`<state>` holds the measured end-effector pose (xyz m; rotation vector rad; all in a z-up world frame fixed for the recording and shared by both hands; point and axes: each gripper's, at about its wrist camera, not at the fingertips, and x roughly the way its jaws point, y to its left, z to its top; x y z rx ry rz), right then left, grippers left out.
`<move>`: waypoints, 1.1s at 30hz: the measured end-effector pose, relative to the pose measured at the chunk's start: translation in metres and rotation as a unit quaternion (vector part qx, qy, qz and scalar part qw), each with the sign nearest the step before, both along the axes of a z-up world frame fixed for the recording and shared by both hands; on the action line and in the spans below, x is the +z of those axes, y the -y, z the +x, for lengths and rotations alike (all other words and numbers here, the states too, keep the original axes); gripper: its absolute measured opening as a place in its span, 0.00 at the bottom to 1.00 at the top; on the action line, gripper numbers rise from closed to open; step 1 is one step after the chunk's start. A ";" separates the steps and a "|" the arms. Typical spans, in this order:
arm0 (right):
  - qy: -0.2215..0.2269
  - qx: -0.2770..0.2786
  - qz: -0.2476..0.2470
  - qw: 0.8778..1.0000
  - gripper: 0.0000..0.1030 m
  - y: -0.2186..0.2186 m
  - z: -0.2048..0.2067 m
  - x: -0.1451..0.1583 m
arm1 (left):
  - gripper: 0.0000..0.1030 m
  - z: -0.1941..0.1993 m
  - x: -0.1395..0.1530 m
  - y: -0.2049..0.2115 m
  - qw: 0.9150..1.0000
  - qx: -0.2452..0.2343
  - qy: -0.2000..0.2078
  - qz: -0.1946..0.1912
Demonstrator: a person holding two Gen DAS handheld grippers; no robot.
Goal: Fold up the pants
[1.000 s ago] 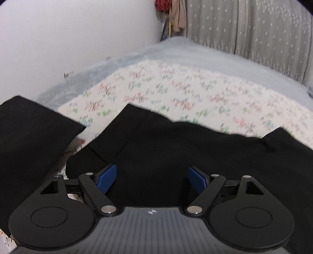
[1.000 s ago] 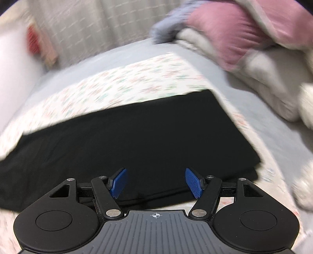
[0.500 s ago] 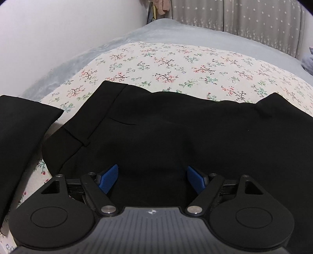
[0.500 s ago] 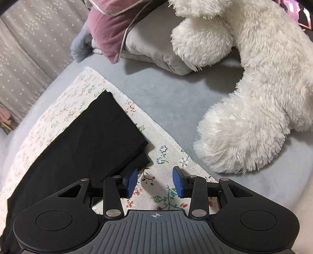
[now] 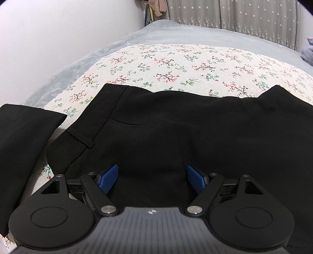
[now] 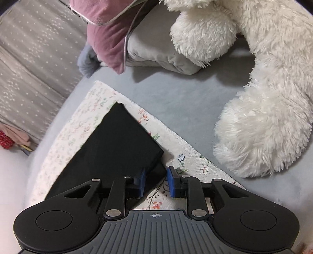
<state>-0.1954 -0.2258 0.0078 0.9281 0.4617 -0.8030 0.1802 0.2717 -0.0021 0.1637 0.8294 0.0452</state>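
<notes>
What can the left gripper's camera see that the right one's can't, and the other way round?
Only the left view shows the pants' waistband, a white wall and the left gripper, open over the cloth. Only the right view shows the plush toy, pink pillow and the right gripper, closing at a pant leg's corner. Both show black pants, the floral sheet and the curtain.

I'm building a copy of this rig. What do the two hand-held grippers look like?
The left hand-held gripper and right hand-held gripper match: ribbed grey body with a small crosshair mark, black linkage arms with silver pivot pins, round black discs, blue textured finger pads. No cables or sleeves show.
</notes>
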 end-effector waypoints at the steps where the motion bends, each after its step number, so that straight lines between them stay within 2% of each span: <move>1: -0.009 0.001 -0.006 1.000 0.15 0.000 0.004 -0.001 | 0.91 -0.001 0.000 0.001 1.000 0.000 0.001 0.004; 2: -0.025 0.004 -0.020 0.999 0.04 -0.003 0.008 0.000 | 0.90 -0.001 0.000 0.002 1.000 -0.001 0.002 0.007; 5: -0.065 0.018 -0.072 0.995 0.02 -0.014 0.020 0.006 | 0.88 -0.002 0.001 0.001 0.999 0.004 0.009 0.032; 8: -0.071 0.016 -0.115 0.991 0.01 -0.021 0.014 0.022 | 0.87 -0.002 -0.001 -0.003 0.999 0.009 0.012 0.046; 10: -0.076 0.018 -0.122 0.989 0.01 -0.022 0.013 0.026 | 0.87 0.000 -0.001 -0.007 0.999 0.013 0.009 0.040; 14: -0.125 0.018 -0.138 0.982 0.00 -0.022 0.023 0.018 | 0.87 -0.002 -0.001 -0.007 0.999 0.010 0.011 0.043; 17: -0.145 0.014 -0.151 0.978 0.00 -0.022 0.030 0.016 | 0.87 -0.002 -0.001 -0.011 0.999 0.009 0.010 0.037; 21: -0.166 0.021 -0.153 0.974 0.00 -0.021 0.035 0.010 | 0.87 -0.003 0.002 -0.013 1.000 0.016 0.005 0.024; 24: -0.175 0.037 -0.158 0.971 0.02 -0.023 0.036 0.009 | 0.87 -0.008 0.012 -0.016 1.000 0.030 0.004 -0.001; 26: -0.160 0.032 -0.144 0.976 0.09 -0.021 0.031 0.011 | 0.90 -0.013 0.017 -0.020 0.999 0.040 0.005 -0.018; 30: -0.112 0.000 -0.138 0.984 0.17 -0.018 0.016 0.024 | 0.95 -0.018 0.023 -0.031 0.997 0.068 0.006 -0.044; 32: -0.081 -0.009 -0.127 0.989 0.37 -0.015 0.012 0.028 | 0.98 -0.018 0.022 -0.035 0.996 0.083 0.002 -0.045; 33: -0.070 -0.012 -0.120 0.990 0.42 -0.014 0.012 0.028 | 0.99 -0.016 0.020 -0.036 0.995 0.086 -0.005 -0.046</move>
